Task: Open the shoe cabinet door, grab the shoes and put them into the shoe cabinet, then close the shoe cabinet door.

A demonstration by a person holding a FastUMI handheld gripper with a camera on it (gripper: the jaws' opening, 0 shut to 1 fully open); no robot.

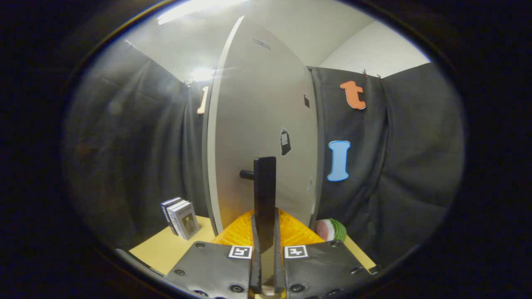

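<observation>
Our tongs are closed tight on the door's upright handle, its long axis vertical. The cabinet door stands just beyond, edge-on leftward; books rest on the surface.

A pale grey cabinet door carried a black handle. The table was light tan. Books were white-covered. A slice-shaped toy showed pink and green.
</observation>
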